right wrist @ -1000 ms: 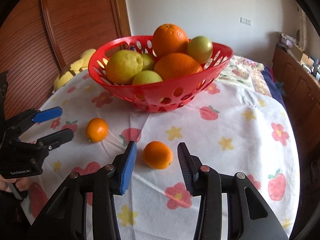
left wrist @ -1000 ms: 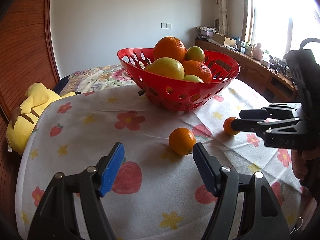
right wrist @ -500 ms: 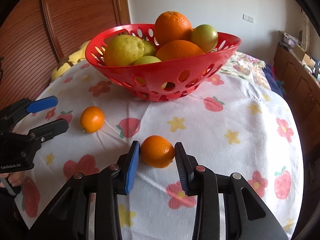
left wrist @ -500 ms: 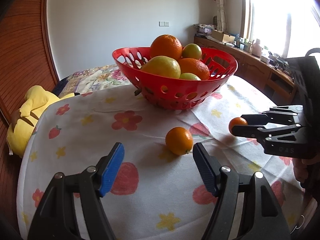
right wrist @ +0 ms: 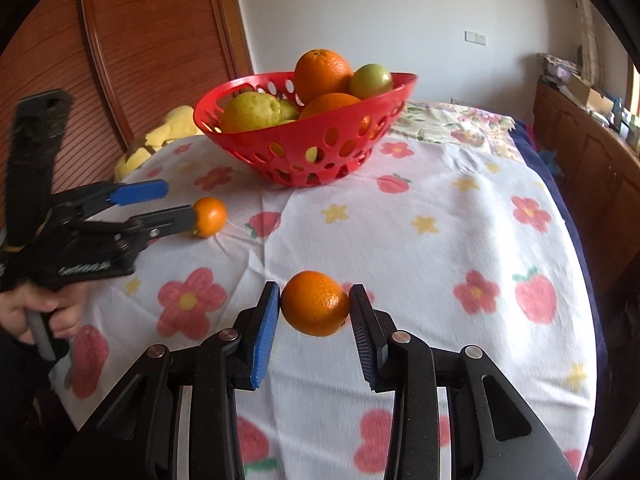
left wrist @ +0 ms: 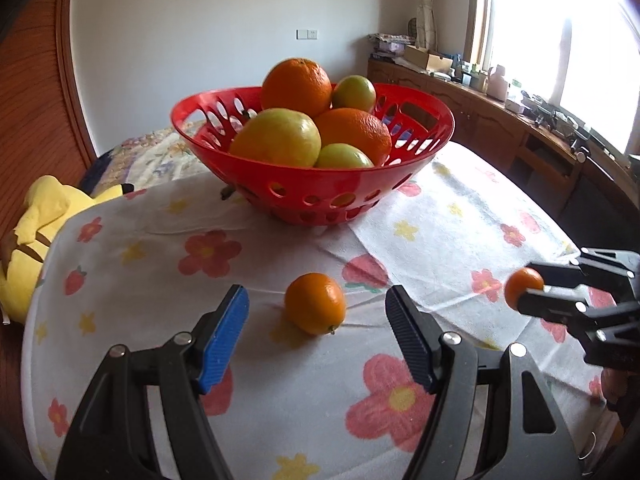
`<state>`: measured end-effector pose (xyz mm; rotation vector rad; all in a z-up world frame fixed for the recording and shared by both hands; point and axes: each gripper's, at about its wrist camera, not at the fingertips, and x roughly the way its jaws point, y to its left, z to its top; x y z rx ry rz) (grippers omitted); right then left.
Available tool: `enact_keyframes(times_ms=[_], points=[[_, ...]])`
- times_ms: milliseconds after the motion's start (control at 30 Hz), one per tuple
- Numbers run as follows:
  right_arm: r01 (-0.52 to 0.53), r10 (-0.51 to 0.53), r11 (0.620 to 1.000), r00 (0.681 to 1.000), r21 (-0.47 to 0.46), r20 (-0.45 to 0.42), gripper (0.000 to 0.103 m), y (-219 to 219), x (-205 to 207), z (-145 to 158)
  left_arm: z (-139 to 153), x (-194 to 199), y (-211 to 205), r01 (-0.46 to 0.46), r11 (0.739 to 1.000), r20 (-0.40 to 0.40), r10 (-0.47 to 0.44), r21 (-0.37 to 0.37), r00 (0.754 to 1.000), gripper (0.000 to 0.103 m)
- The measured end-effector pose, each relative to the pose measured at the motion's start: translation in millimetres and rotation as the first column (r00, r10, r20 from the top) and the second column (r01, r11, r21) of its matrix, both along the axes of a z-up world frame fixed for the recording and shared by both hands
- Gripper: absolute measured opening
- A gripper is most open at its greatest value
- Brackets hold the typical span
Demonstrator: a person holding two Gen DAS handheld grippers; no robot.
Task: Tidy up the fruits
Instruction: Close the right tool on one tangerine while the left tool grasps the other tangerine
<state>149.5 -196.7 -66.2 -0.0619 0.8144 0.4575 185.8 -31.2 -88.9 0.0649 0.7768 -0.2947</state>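
A red perforated basket holds oranges and green fruits at the table's far middle; it also shows in the right wrist view. My left gripper is open, its pads on either side of a small orange that lies on the flowered cloth. The same orange shows in the right wrist view, beside the left gripper. My right gripper is shut on a second small orange and holds it above the cloth. In the left wrist view that orange sits at the right gripper's tip.
A white cloth with flowers and strawberries covers the table. A yellow plush toy lies off the table's left edge. A wooden sideboard with clutter runs under the window at right. A wooden panel wall stands behind.
My right gripper closed on its orange and lifted it off the cloth. My left gripper moved forward, so its open pads now flank the other orange.
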Motion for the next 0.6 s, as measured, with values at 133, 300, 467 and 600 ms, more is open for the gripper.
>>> enact_keyframes(times_ms=[133, 300, 467, 600], points=[[-0.001, 0.001, 1.000, 1.000, -0.003, -0.012, 0.035, -3, -8, -5, -1, 2, -2, -0.006, 1.000, 0.003, 0.006, 0.017, 1.000, 0.071], [0.001, -0.001, 1.000, 1.000, 0.000, -0.017, 0.035, -4, -15, -10, -4, 8, -3, -0.003, 1.000, -0.019, 0.003, 0.024, 1.000, 0.069], [0.003, -0.003, 1.000, 1.000, -0.001, -0.018, 0.035, -4, -18, -14, -7, 11, -5, 0.003, 1.000, -0.039, -0.002, 0.028, 0.999, 0.062], [0.005, -0.005, 1.000, 1.000, -0.008, -0.015, 0.035, -3, -19, -16, -12, 12, -7, 0.014, 0.999, -0.053, -0.012, 0.035, 0.999, 0.058]])
